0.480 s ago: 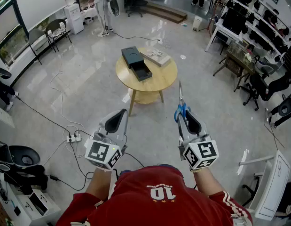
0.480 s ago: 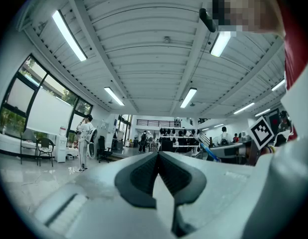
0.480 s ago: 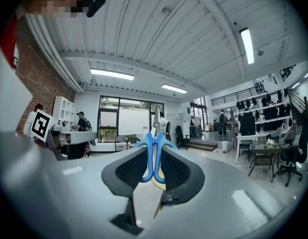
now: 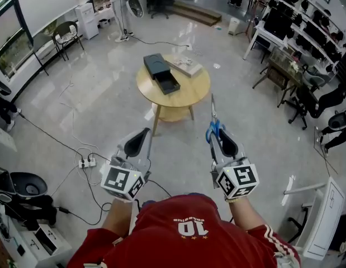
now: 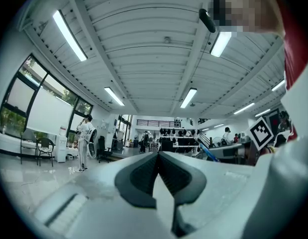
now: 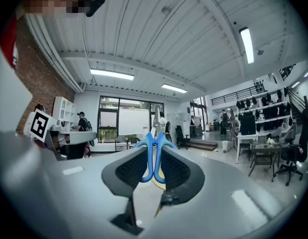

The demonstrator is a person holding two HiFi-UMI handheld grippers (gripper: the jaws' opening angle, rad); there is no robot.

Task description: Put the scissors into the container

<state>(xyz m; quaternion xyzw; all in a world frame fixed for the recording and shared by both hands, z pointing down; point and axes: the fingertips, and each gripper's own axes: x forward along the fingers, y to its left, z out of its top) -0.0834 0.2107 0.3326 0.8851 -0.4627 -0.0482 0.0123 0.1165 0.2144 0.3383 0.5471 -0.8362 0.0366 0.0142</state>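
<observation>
Right gripper (image 4: 218,134) is clamped on the scissors (image 4: 213,116). Right gripper view: both pads press the blue handle loops (image 6: 154,139) from outside, and the blades run out past the jaw tips, away from the person. Head view confirms it: blades point forward, handles sit down in the jaws.

Left gripper (image 4: 143,135) is closed on nothing. Left gripper view has its jaw tips (image 5: 158,168) meeting, no object between the pads.

Only the head view shows the target. A round wooden table (image 4: 186,96) stands ahead of both grippers, well apart from them, roughly between their lines. On it is a black box (image 4: 156,66) with an open black tray (image 4: 168,85) just beside it on the near side, and a flat pale item (image 4: 185,67) to the right of the box. Scissors are well short of the box, in the air above the floor.

Neither gripper view shows the table; both look level across the room. Each one catches the other gripper's marker cube at its edge: (image 5: 261,131) and (image 6: 39,125).
</observation>
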